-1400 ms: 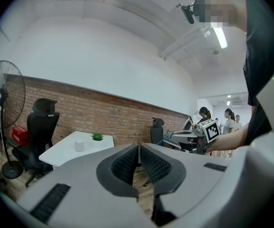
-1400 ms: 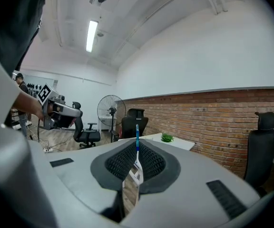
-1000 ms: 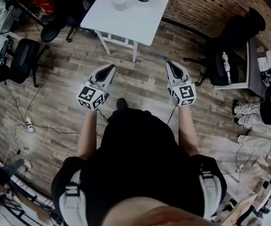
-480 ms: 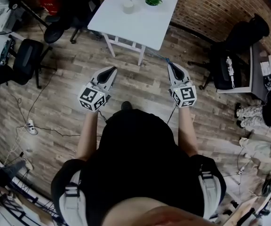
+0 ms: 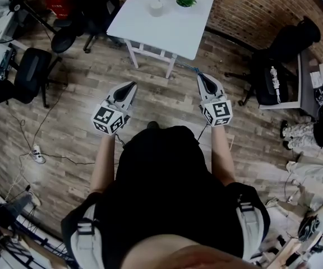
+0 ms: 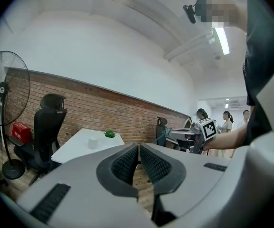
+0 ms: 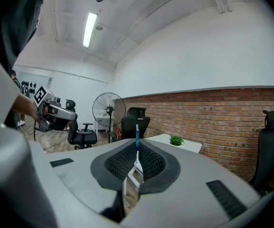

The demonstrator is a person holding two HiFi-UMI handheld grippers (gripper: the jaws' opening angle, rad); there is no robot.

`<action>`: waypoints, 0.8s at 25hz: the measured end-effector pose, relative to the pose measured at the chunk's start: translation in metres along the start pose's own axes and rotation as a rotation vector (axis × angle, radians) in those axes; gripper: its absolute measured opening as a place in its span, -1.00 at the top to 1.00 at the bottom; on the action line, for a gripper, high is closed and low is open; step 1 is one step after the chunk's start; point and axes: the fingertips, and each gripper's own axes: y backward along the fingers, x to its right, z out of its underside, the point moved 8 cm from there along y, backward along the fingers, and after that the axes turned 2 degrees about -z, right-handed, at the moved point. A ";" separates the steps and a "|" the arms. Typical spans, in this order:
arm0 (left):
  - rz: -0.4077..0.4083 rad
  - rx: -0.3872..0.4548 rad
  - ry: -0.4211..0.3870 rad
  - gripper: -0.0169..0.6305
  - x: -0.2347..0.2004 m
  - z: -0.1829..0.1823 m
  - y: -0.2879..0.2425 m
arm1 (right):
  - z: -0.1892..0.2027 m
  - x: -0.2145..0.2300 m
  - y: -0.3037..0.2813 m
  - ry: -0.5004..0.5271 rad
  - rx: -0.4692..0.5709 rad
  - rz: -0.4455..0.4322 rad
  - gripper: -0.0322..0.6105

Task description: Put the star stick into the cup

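now | right hand-held gripper (image 7: 137, 150): clamped on star stick (image 7: 137, 133) | left hand-held gripper (image 6: 139, 151): jaws together, empty

**Your kit: black top, pale straps, two grey grippers**

You wear a loose black top (image 5: 161, 189) with short sleeves. At each side of the top, a pale grey strap (image 5: 85, 234) with a dark buckle runs over the shoulder. Out ahead of the top, your left gripper (image 5: 132, 86) and right gripper (image 5: 201, 76) look alike. Each has a smooth grey shell tapering to a point and black ribbed pads (image 6: 125, 164) in a dark surround. At the end nearest the top, each carries a white cube (image 5: 107, 119) with black square markers.
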 end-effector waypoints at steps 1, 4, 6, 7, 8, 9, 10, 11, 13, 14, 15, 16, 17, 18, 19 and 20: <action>0.000 0.000 0.001 0.85 -0.001 0.001 0.002 | 0.000 -0.002 0.000 0.000 0.000 0.002 0.87; 0.001 0.000 0.010 0.85 -0.005 0.005 0.008 | -0.001 -0.008 -0.002 -0.002 -0.003 0.008 0.87; -0.002 -0.003 0.015 0.85 -0.010 0.007 0.010 | -0.001 -0.011 -0.005 -0.001 -0.012 0.006 0.87; -0.004 -0.002 0.019 0.85 -0.012 0.007 0.009 | -0.001 -0.011 -0.007 0.001 -0.017 0.004 0.87; -0.007 -0.001 0.024 0.85 -0.015 0.008 0.009 | -0.001 -0.011 -0.009 0.001 -0.021 0.002 0.87; -0.009 0.001 0.029 0.85 -0.017 0.008 0.008 | -0.002 -0.010 -0.011 -0.001 -0.021 -0.001 0.87; -0.011 0.003 0.033 0.85 -0.020 0.008 0.007 | -0.002 -0.010 -0.014 -0.006 -0.018 -0.005 0.87; -0.012 0.004 0.036 0.85 -0.023 0.008 0.006 | -0.002 -0.009 -0.016 -0.011 -0.013 -0.008 0.87; -0.014 0.006 0.038 0.85 -0.027 0.006 0.003 | -0.004 -0.007 -0.022 -0.013 -0.007 -0.017 0.87; -0.015 0.007 0.038 0.85 -0.028 0.006 0.002 | -0.005 -0.006 -0.025 -0.012 -0.007 -0.021 0.87; -0.017 0.007 0.038 0.85 -0.030 0.005 0.000 | -0.005 -0.005 -0.029 -0.010 -0.008 -0.026 0.87; -0.021 0.006 0.040 0.85 -0.032 0.005 -0.002 | -0.005 -0.002 -0.033 -0.010 -0.009 -0.030 0.87; -0.026 0.005 0.042 0.85 -0.035 0.004 -0.005 | -0.005 0.000 -0.038 -0.012 -0.011 -0.034 0.87; -0.031 0.005 0.043 0.85 -0.038 0.003 -0.008 | -0.005 0.003 -0.044 -0.012 -0.012 -0.036 0.87; -0.035 0.004 0.044 0.85 -0.042 0.001 -0.011 | -0.006 0.006 -0.049 -0.012 -0.012 -0.038 0.87; -0.036 0.004 0.043 0.85 -0.046 -0.001 -0.014 | -0.007 0.009 -0.055 -0.010 -0.011 -0.039 0.87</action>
